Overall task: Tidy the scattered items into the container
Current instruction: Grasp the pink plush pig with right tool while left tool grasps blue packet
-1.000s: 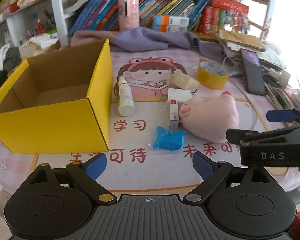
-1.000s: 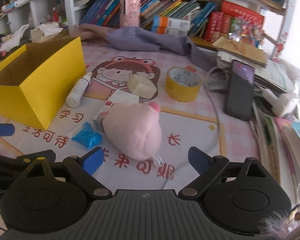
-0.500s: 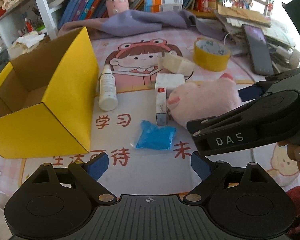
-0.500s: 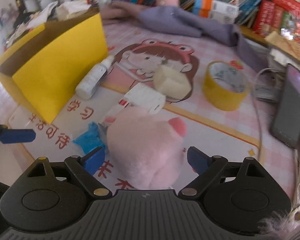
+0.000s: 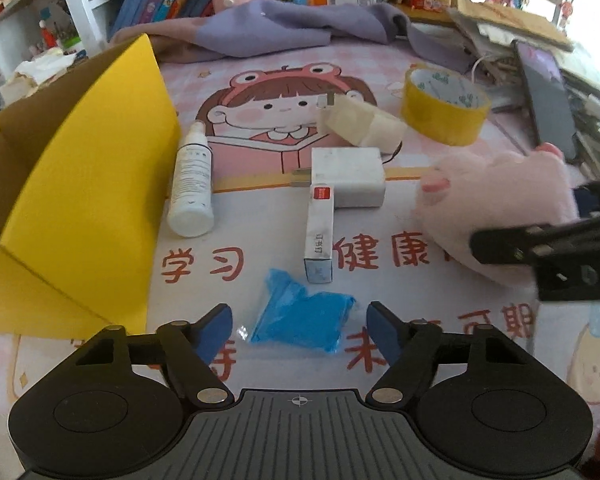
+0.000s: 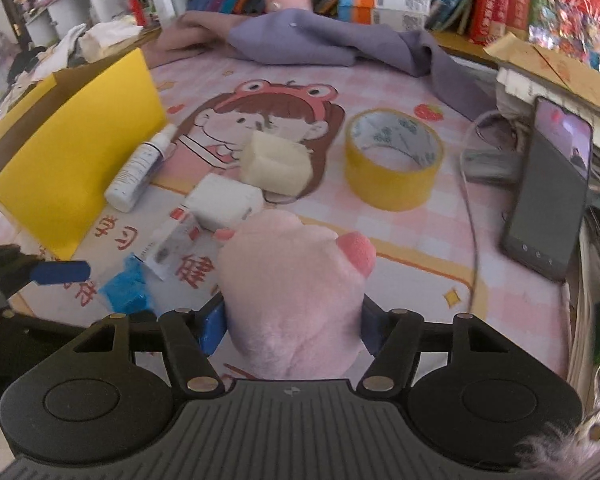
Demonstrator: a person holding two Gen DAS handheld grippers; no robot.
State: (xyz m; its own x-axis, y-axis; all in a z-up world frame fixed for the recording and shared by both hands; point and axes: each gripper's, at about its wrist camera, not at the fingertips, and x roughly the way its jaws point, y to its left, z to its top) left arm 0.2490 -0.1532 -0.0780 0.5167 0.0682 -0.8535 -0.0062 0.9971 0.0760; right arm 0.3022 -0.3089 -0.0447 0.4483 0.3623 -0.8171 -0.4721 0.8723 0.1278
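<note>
An open yellow cardboard box (image 5: 80, 180) stands at the left of the pink cartoon mat. In the left wrist view my left gripper (image 5: 300, 326) straddles a flat blue packet (image 5: 300, 316). Its jaws are closing, and a small gap shows on each side of the packet. My right gripper (image 6: 292, 328) is closing on a pink plush toy (image 6: 292, 280), with both blue pads against its sides. Between box and plush lie a white bottle (image 5: 190, 184), a slim white carton (image 5: 319, 232), a white charger (image 5: 348, 178), a cream foam block (image 5: 364, 124) and a yellow tape roll (image 5: 444, 116).
A dark phone (image 6: 548, 192) and a white cable lie at the right beside stacked papers. A purple cloth (image 5: 280, 28) is bunched along the far edge below a shelf of books. My right gripper's black finger (image 5: 540, 244) crosses the right side of the left wrist view.
Both grippers have come forward and down over the mat. The left jaws have narrowed around the blue packet, and the right jaws have come in onto the pink plush.
</note>
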